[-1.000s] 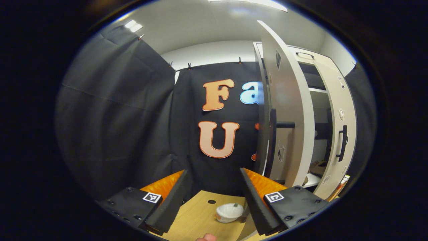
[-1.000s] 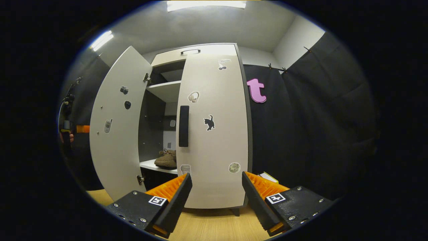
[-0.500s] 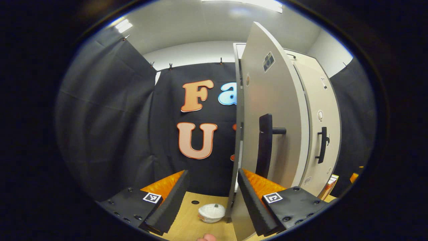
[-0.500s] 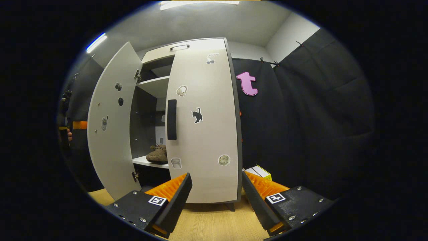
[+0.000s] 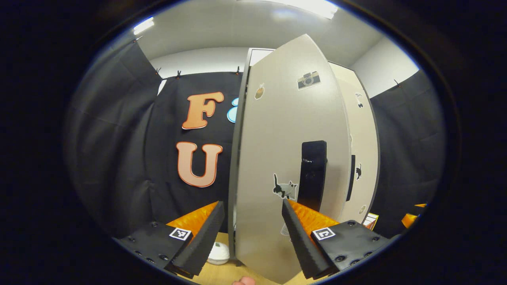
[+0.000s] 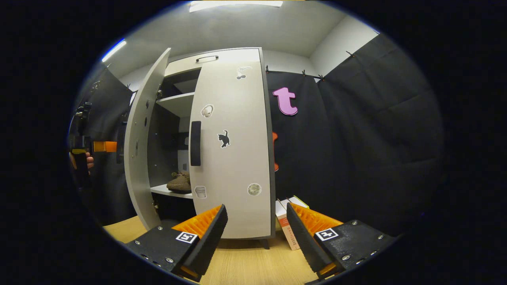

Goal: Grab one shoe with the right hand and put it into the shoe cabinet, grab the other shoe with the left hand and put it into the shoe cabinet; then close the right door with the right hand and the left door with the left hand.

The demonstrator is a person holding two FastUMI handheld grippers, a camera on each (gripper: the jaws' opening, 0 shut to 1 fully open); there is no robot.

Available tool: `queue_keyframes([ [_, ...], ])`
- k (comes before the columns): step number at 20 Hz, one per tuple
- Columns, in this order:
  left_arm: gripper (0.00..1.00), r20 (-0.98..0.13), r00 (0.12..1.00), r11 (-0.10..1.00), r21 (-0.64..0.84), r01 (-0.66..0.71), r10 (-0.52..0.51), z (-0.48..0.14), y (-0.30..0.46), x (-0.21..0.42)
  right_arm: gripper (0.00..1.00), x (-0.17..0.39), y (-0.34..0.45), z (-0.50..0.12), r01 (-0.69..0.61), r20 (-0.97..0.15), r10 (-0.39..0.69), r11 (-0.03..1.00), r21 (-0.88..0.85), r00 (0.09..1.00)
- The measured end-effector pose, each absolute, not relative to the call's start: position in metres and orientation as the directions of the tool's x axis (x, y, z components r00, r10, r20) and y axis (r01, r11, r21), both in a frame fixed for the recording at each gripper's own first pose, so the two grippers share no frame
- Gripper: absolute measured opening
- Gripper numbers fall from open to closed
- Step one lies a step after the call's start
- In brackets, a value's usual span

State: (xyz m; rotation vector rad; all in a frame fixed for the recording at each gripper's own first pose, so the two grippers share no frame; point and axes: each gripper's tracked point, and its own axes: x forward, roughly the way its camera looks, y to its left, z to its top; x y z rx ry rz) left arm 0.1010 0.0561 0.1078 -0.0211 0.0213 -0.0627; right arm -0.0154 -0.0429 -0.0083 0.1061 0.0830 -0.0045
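Your left door (image 5: 285, 158) has swung round since a second ago: then you saw it edge-on with the shelves showing, now its outer face fronts your left gripper view. Your left gripper (image 5: 251, 233) has its jaws apart, holding nothing, the door's lower edge between them and its black handle (image 5: 313, 174) just above the right finger. A white round object (image 5: 218, 253) sits on the wooden floor (image 5: 222, 275) by the left finger.

In your right gripper view, the right door (image 6: 233, 150) looks shut, the left door (image 6: 144, 138) ajar. A brown shoe (image 6: 179, 183) rests on the shelf (image 6: 168, 190) in the gap. Your right gripper (image 6: 255, 233) hangs open before the cabinet; boxes (image 6: 287, 221) stand beside its right bottom corner.
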Motion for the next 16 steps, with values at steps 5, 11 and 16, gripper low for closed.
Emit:
queue_keyframes([
  [5,0.96,-0.019,0.986,0.985,-0.035,0.166,-0.167,0.107,0.008,0.114,0.93,-0.027,-0.061,-0.008,0.057,-0.092,-0.048,0.994,0.096,0.995],
  [11,0.93,-0.051,0.979,0.98,-0.044,0.193,-0.195,0.089,-0.02,0.139,0.93,-0.038,-0.083,-0.005,0.111,-0.095,-0.102,0.989,0.094,0.99],
  [16,0.96,-0.049,0.978,0.979,-0.034,0.202,-0.203,0.088,-0.03,0.157,0.93,-0.047,-0.101,-0.003,0.158,-0.096,-0.149,0.983,0.092,0.984],
])
